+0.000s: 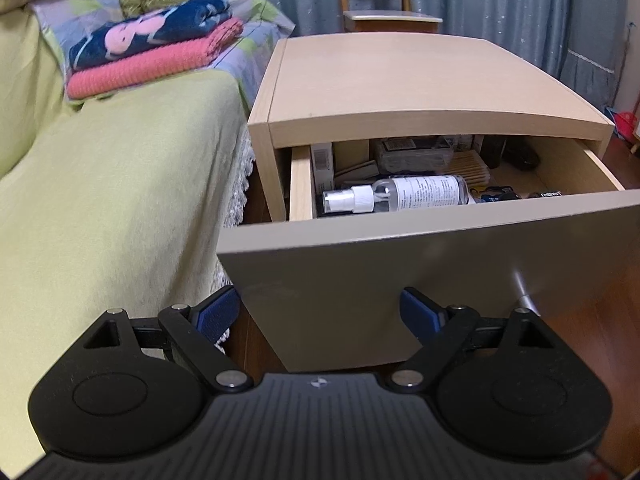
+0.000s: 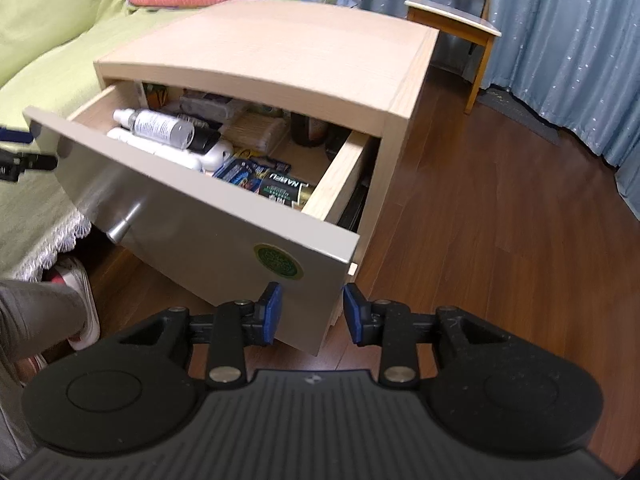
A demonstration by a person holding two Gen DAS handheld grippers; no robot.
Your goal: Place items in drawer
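L gripper [image 1: 320,314] nearest: blue pads spread wide, nothing between, low in front of drawer front [image 1: 400,288]. R gripper [image 2: 312,312] also released, empty, pads astride lower right corner of that panel, narrower gap

Drawer front: flat glossy grey-beige board, green round sticker [image 2: 278,262] near R corner, short metal handle [image 2: 120,228] – smooth, small, likely slippery for rubber pads

Drawer [image 1: 300,184] pulled out, pale wood sides, crowded. Clear spray bottle [image 1: 400,194] lying on its side on top, white nozzle, printed label; white tubes under it, battery packs [image 2: 256,176], cotton swabs [image 1: 468,168], boxes at back

Risk, judged: bottle is round + rides high on pile; hard shove shut could roll it or jam it under cabinet top [image 1: 400,80]. Off-centre push at corner may rack drawer on its runners. No item in either gripper, so more placing means reaching away first

Beyond: bed w/ green cover [image 1: 120,180], lace fringe, folded knit blankets [image 1: 152,52]; wood floor [image 2: 500,220], chair [image 2: 460,20], blue curtains [image 2: 560,40]
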